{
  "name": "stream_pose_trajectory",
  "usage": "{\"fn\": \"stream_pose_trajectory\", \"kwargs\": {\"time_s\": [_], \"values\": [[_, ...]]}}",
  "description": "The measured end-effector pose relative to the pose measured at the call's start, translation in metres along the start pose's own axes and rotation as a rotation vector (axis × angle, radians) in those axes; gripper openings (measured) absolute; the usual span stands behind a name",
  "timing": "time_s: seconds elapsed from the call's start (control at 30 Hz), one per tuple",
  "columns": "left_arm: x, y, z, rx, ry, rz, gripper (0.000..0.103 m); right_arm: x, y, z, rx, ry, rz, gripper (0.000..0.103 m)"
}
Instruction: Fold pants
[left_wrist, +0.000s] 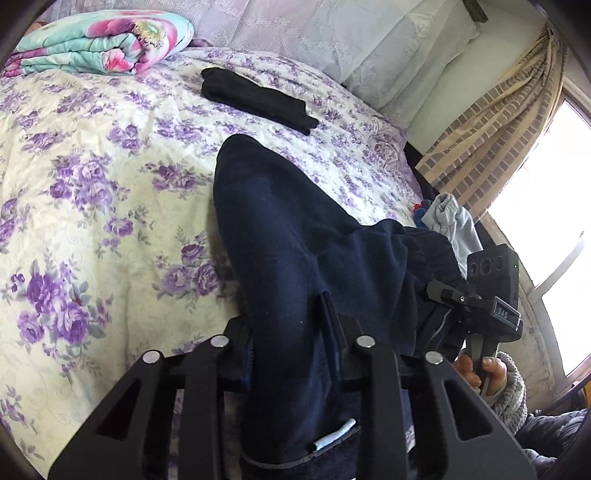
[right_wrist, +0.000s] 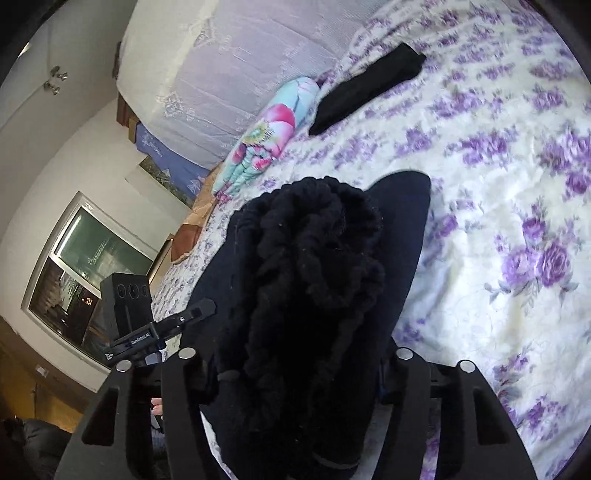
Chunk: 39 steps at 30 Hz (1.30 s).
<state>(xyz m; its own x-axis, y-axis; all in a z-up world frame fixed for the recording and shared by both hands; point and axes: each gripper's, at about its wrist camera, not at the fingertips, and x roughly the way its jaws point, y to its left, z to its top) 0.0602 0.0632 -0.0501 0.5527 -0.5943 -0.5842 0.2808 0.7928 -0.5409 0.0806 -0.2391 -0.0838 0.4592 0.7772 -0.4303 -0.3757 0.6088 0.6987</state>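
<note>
1. The pants (left_wrist: 295, 236) are dark navy, thick and fleecy. They run from the lower centre of the left wrist view up to a rounded end mid-frame, draped over the flowered bed (left_wrist: 74, 155).
2. Your left gripper (left_wrist: 291, 332) has its jaws clenched on a fold of that navy cloth; fabric fills the gap and spills over both sides.
3. Your right gripper (right_wrist: 299, 354) grasps a bunched, gathered part of the pants, probably the elastic waistband, judging by the ruffled ridges in the centre of the right wrist view. The cloth crowds the jaws; I read it as held.
4. Handling, as a judgement: soft, floppy, moderately heavy for clothing. It will sag between your two holds and will not keep an edge by itself. Fleece grips well, so slipping is unlikely. Not fragile.
5. Where to hold: take single flat layers at the waistband corners or the hems. A bunched grip like the right one tends to give a lumpy fold.
6. Containers: none visible. No basket, drawer or box in either view.
7. Nearby on the bed: a black folded garment (left_wrist: 255, 99) upper centre, well apart from the pants; a folded flowered quilt (left_wrist: 99, 40) upper left. A pale blue garment (left_wrist: 450, 225) lies at the right edge, just beside the pants.
</note>
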Motion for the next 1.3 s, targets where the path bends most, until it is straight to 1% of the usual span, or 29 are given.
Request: {"fn": "stream_pose_trajectory", "kwargs": {"time_s": [0.07,0.13,0.23,0.3,0.43,0.47,0.5,0.57,0.73,0.77,0.8,0.83,0.9,0.93,0.97,1.03,1.1,1.17,1.2,1.23,1.27,1.3], "values": [[-0.005,-0.001,0.004,-0.005,-0.011,-0.025,0.022,-0.006,0.008,0.002,-0.025,-0.017,0.014,0.053],[-0.005,-0.005,0.011,0.012,-0.018,-0.026,0.021,-0.008,0.015,0.007,-0.053,-0.020,0.008,0.052],[-0.003,-0.010,0.026,0.025,-0.025,-0.027,0.021,-0.008,0.016,0.022,-0.044,-0.019,0.018,0.051],[0.000,-0.014,0.040,0.049,-0.036,-0.025,0.020,-0.011,0.020,0.036,-0.068,-0.028,0.010,0.051],[0.007,-0.027,0.085,0.105,-0.069,-0.016,0.020,-0.014,0.026,0.073,-0.089,-0.068,0.011,0.051],[0.009,-0.031,0.100,0.128,-0.082,-0.007,0.020,-0.015,0.027,0.084,-0.103,-0.078,0.008,0.051],[0.011,-0.034,0.115,0.145,-0.096,-0.001,0.020,-0.015,0.028,0.101,-0.117,-0.090,0.006,0.051],[0.020,-0.037,0.156,0.172,-0.119,0.007,0.020,-0.012,0.027,0.134,-0.132,-0.110,0.008,0.051],[0.060,-0.029,0.264,0.191,-0.151,0.041,0.020,0.013,0.014,0.245,-0.149,-0.162,0.009,0.051],[0.068,-0.026,0.285,0.191,-0.159,0.051,0.020,0.018,0.012,0.262,-0.146,-0.167,0.007,0.051],[0.077,-0.022,0.305,0.188,-0.165,0.059,0.020,0.029,0.006,0.289,-0.142,-0.173,0.008,0.051],[0.089,-0.015,0.330,0.177,-0.169,0.064,0.020,0.037,0.001,0.308,-0.142,-0.179,0.006,0.051],[0.110,-0.001,0.366,0.149,-0.172,0.066,0.020,0.059,-0.015,0.349,-0.134,-0.186,0.003,0.051],[0.126,0.011,0.389,0.129,-0.171,0.067,0.020,0.068,-0.023,0.364,-0.123,-0.190,0.005,0.051],[0.138,0.020,0.402,0.116,-0.168,0.065,0.020,0.082,-0.036,0.383,-0.103,-0.195,0.006,0.051],[0.165,0.040,0.421,0.091,-0.156,0.076,0.021,0.101,-0.058,0.404,-0.073,-0.206,-0.001,0.051],[0.202,0.066,0.434,0.048,-0.129,0.100,0.022,0.128,-0.089,0.421,-0.030,-0.202,-0.018,0.050],[0.233,0.088,0.434,0.010,-0.090,0.132,0.022,0.153,-0.120,0.423,0.024,-0.188,-0.060,0.051],[0.250,0.099,0.430,-0.014,-0.063,0.163,0.022,0.173,-0.142,0.422,0.064,-0.152,-0.101,0.052],[0.269,0.113,0.424,-0.042,-0.030,0.200,0.027,0.187,-0.161,0.417,0.097,-0.127,-0.148,0.053],[0.279,0.123,0.416,-0.058,-0.026,0.209,0.043,0.196,-0.177,0.411,0.115,-0.130,-0.165,0.053],[0.283,0.129,0.411,-0.066,-0.044,0.200,0.045,0.196,-0.186,0.406,0.111,-0.170,-0.111,0.053]]}}
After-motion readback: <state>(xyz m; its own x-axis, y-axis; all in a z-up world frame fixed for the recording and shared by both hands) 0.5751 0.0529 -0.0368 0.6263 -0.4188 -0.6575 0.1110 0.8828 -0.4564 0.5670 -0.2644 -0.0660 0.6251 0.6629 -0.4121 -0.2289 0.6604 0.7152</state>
